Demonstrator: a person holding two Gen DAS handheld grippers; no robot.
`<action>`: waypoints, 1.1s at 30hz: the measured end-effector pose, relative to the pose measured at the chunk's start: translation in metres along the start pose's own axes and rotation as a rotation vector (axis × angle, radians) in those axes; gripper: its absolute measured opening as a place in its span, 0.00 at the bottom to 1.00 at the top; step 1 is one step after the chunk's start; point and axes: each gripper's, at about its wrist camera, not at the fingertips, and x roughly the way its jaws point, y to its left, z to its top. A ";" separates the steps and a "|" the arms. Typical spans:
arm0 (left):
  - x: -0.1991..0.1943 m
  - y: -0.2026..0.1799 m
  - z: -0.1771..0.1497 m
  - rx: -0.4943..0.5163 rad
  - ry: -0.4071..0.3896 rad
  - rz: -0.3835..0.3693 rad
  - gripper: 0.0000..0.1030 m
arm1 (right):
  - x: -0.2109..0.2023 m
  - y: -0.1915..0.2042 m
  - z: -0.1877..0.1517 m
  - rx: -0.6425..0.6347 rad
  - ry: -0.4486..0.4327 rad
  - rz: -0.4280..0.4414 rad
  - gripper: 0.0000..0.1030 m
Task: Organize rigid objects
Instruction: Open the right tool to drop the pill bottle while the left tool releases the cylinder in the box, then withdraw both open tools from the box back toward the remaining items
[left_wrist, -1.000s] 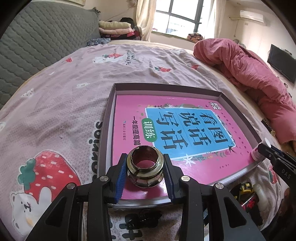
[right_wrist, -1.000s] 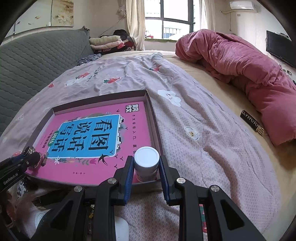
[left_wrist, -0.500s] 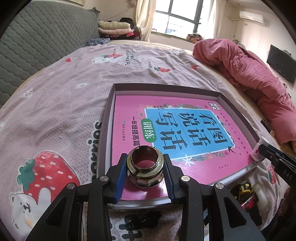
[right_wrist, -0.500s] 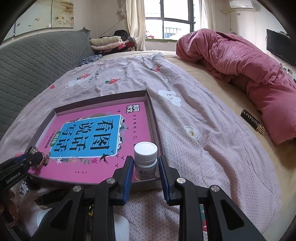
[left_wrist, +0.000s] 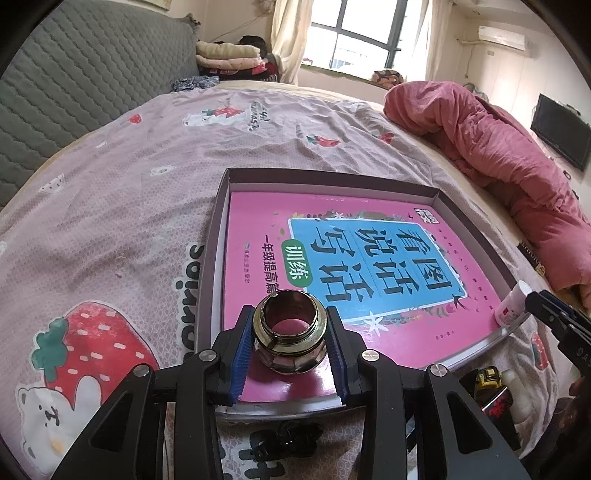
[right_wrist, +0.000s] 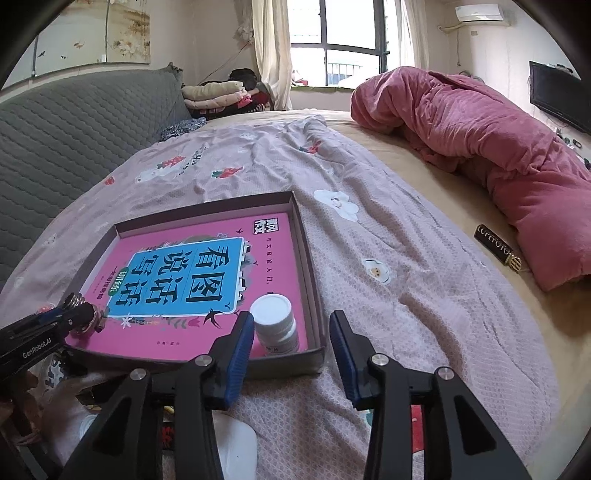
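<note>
A shallow grey tray (left_wrist: 332, 173) on the bed holds a pink book (left_wrist: 369, 258). My left gripper (left_wrist: 290, 343) is shut on a shiny metal threaded fitting (left_wrist: 290, 328), just above the book's near edge. In the right wrist view a white-capped bottle (right_wrist: 275, 325) stands upright in the tray's (right_wrist: 306, 258) near right corner. My right gripper (right_wrist: 291, 343) straddles that corner, its jaws opening. The bottle is between them beside the left pad, and a clear gap shows to the right pad. The left gripper (right_wrist: 74, 321) shows at the tray's left.
A heaped pink duvet (right_wrist: 480, 140) lies along the right of the bed, with a black gold-lettered bar (right_wrist: 495, 245) beside it. A grey padded headboard (left_wrist: 74, 92) runs along the left. A small black item (left_wrist: 288, 439), a tape measure (left_wrist: 487, 380) and other clutter sit near the tray's front.
The right gripper's jaws have spread apart and let go of the white bottle, which now stands in the tray's corner. The left gripper and its fitting have not moved.
</note>
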 end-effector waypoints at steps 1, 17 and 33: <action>-0.001 0.002 0.001 -0.006 0.000 -0.003 0.37 | -0.001 0.000 -0.001 -0.006 -0.005 -0.003 0.41; -0.003 0.005 0.001 -0.008 -0.006 -0.020 0.45 | -0.023 0.019 -0.010 -0.091 -0.035 0.002 0.42; -0.038 0.015 0.009 -0.044 -0.110 -0.053 0.53 | -0.040 0.012 -0.008 -0.061 -0.050 0.000 0.42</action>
